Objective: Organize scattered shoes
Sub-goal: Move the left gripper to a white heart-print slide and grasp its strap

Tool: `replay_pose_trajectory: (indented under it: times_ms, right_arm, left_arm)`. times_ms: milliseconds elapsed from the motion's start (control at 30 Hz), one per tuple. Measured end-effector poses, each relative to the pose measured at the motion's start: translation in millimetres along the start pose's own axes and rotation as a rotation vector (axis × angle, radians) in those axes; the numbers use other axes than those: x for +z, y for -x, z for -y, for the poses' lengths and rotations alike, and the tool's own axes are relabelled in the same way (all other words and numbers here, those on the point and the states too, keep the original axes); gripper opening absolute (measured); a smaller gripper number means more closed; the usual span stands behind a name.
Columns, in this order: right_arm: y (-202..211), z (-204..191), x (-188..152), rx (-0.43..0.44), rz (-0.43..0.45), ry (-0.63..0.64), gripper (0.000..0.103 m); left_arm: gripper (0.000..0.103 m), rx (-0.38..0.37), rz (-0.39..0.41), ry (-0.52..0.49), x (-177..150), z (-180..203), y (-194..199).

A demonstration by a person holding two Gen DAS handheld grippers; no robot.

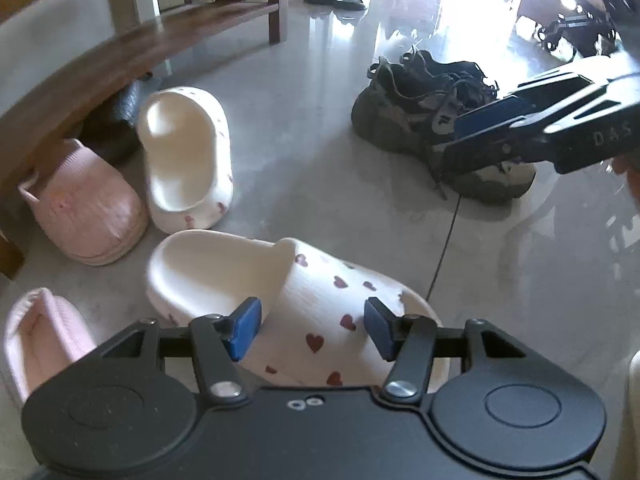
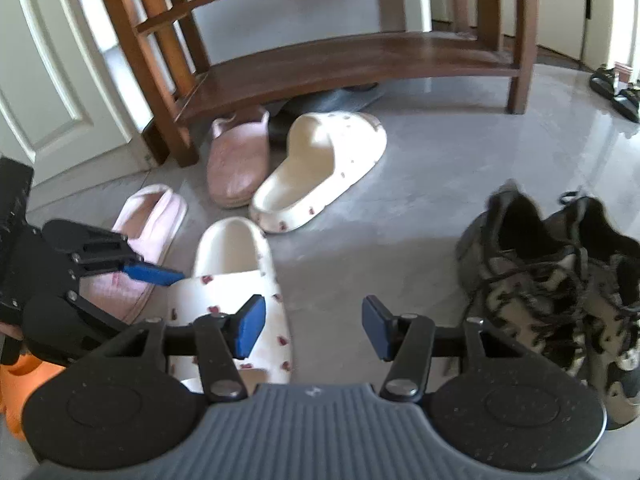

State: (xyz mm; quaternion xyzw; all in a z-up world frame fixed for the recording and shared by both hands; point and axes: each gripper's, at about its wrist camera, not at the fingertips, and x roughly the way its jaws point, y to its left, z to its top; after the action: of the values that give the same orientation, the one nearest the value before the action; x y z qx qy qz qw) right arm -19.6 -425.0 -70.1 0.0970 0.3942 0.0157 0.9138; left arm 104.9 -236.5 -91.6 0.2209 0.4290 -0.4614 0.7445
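Shoes lying all over the grey floor, none on the brown shoe rack yet. Left tool with blue pads apart, hanging right over the near white heart slipper, not squeezing it, maybe lining up to grab it. Right tool apart too, over bare floor, nothing inside. Other white heart slipper tipped on its side beside a pink slipper. Dark sneakers side by side, well apart from the slippers.
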Motion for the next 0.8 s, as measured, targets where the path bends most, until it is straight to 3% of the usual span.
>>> replay_pose_trajectory:
  times_ms: [167,533,633,800]
  right_arm:
    - [10,19,-5,-0.021,0.014,-0.057,0.057]
    - [31,48,-28,-0.072,0.034,-0.103,0.058]
    - [32,49,-32,-0.087,0.046,-0.089,0.058]
    - [34,51,-30,-0.094,0.079,-0.075,0.058]
  left_arm:
    - [0.032,-0.075,0.024,-0.093,15,26,-10]
    - [0.033,-0.251,0.089,-0.295,17,105,-24]
    - [0.039,-0.261,0.116,-0.267,15,107,-20]
    - [0.043,-0.222,0.180,-0.037,20,66,-8]
